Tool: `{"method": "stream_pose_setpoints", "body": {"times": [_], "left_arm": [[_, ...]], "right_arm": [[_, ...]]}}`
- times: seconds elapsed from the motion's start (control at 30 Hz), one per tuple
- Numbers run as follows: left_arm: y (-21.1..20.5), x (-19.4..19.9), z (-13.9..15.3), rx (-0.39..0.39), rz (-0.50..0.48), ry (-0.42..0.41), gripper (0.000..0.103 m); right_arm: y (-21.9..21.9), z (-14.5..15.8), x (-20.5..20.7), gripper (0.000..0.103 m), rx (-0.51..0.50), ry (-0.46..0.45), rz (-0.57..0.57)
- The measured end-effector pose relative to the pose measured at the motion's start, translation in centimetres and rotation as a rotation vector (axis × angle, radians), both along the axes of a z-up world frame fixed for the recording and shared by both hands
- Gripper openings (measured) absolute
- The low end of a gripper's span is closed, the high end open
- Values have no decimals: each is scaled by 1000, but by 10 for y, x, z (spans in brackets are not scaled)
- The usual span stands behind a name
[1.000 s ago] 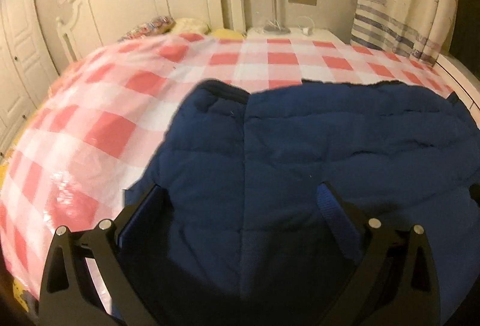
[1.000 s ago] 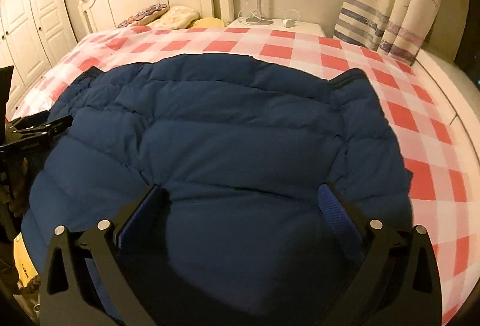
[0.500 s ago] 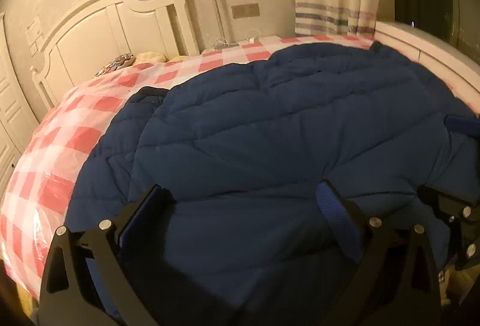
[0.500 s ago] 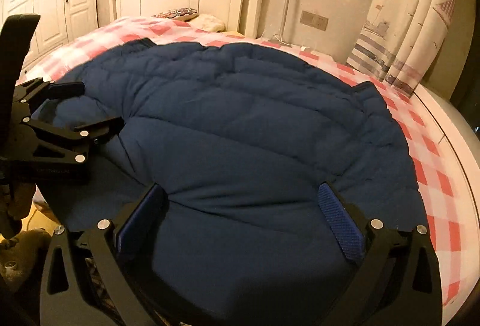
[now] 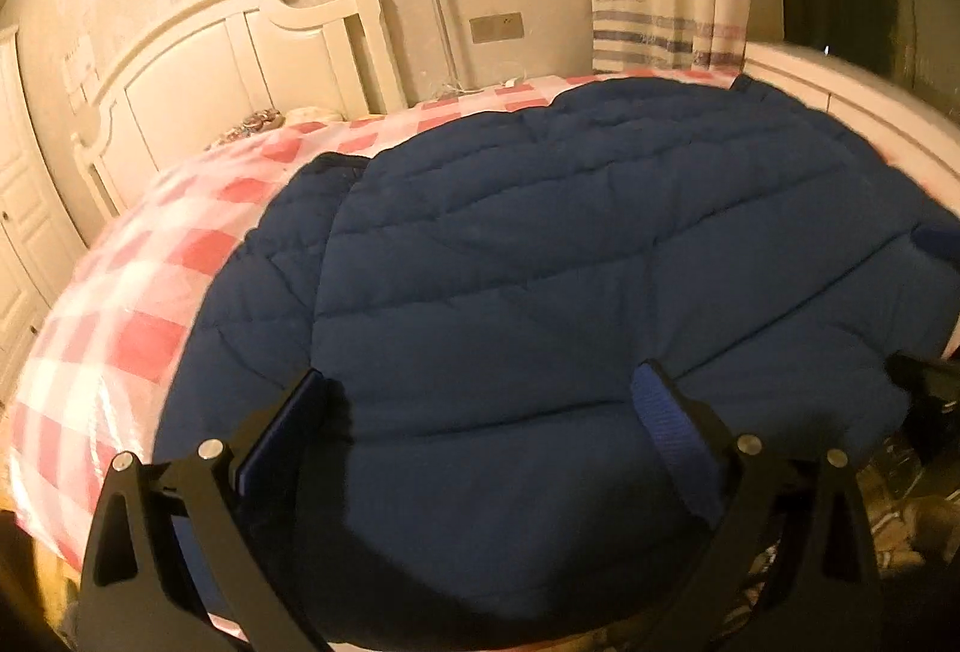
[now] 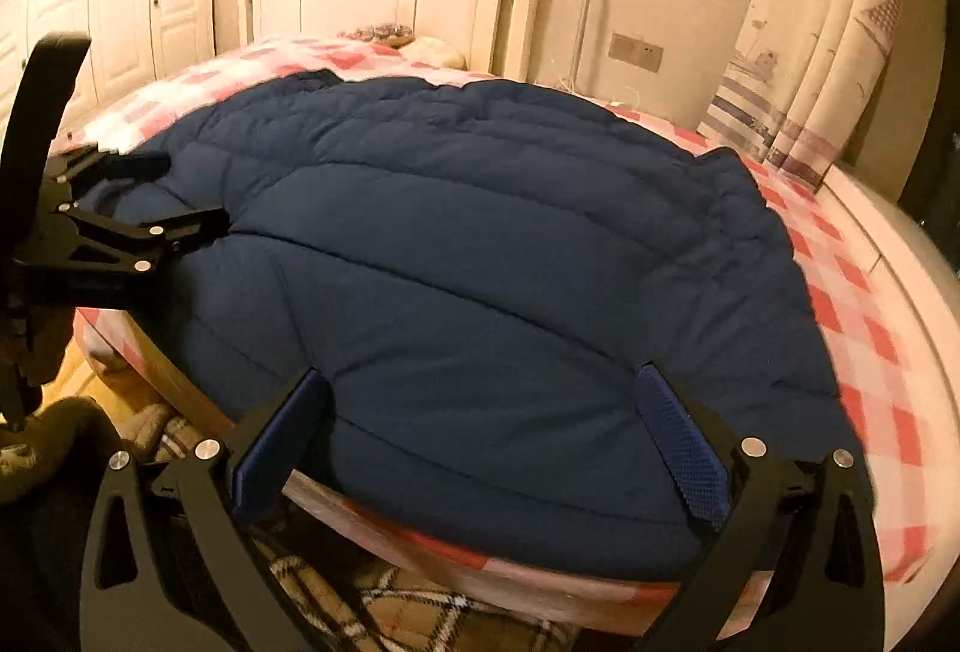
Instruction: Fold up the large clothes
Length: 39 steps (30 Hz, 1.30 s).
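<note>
A: Puffer jacket (image 5: 540, 292), navy, lies spread flat on the checked bedspread (image 5: 120, 292) in the left wrist view, no fold made; left gripper (image 5: 480, 406) gapes wide over its near hem, gripping nothing. It has swung right since a second ago.

B: Right wrist view: right gripper (image 6: 480, 400) equally wide, empty, now back at the near bed edge; the left gripper sits at the jacket's left side.
</note>
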State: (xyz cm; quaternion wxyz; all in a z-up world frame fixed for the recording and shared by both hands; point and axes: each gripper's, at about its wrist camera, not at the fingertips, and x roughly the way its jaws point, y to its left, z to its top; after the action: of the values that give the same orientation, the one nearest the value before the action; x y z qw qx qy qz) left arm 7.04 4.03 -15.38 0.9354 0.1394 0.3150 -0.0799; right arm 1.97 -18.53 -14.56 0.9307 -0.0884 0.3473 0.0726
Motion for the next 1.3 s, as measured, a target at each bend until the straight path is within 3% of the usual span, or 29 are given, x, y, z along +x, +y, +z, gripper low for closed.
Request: {"method": "stream_pose_setpoints", "body": {"times": [0.07, 0.2, 0.27, 0.37, 0.57, 0.73, 0.9, 1.07, 1.23, 1.3], "left_arm": [[1, 0, 0, -3, -1, 4, 101], [2, 1, -1, -12, -3, 6, 101], [1, 2, -2, -6, 3, 2, 101], [0, 2, -3, -10, 9, 1, 101], [1, 3, -3, -16, 6, 13, 101], [2, 4, -2, -17, 4, 16, 101], [3, 4, -2, -22, 1, 16, 101], [3, 4, -3, -30, -4, 14, 101], [3, 4, -3, -30, -6, 14, 101], [3, 4, -4, -31, -8, 14, 101]], "right_arm": [[-18, 13, -9, 96, 98, -26, -20], [-95, 20, -44, 93, 401, -49, -178], [-123, 13, -62, 79, 504, -33, -234], [-148, -3, -83, 75, 608, 9, -280], [-150, -25, -62, 77, 674, 86, -294], [-151, -21, -43, 77, 694, 51, -282], [-160, -26, -22, 79, 804, 50, -314], [-144, -14, -2, 81, 730, 54, -321], [-147, -22, 22, 81, 801, 59, -359], [-142, -23, 28, 80, 776, 39, -362]]}}
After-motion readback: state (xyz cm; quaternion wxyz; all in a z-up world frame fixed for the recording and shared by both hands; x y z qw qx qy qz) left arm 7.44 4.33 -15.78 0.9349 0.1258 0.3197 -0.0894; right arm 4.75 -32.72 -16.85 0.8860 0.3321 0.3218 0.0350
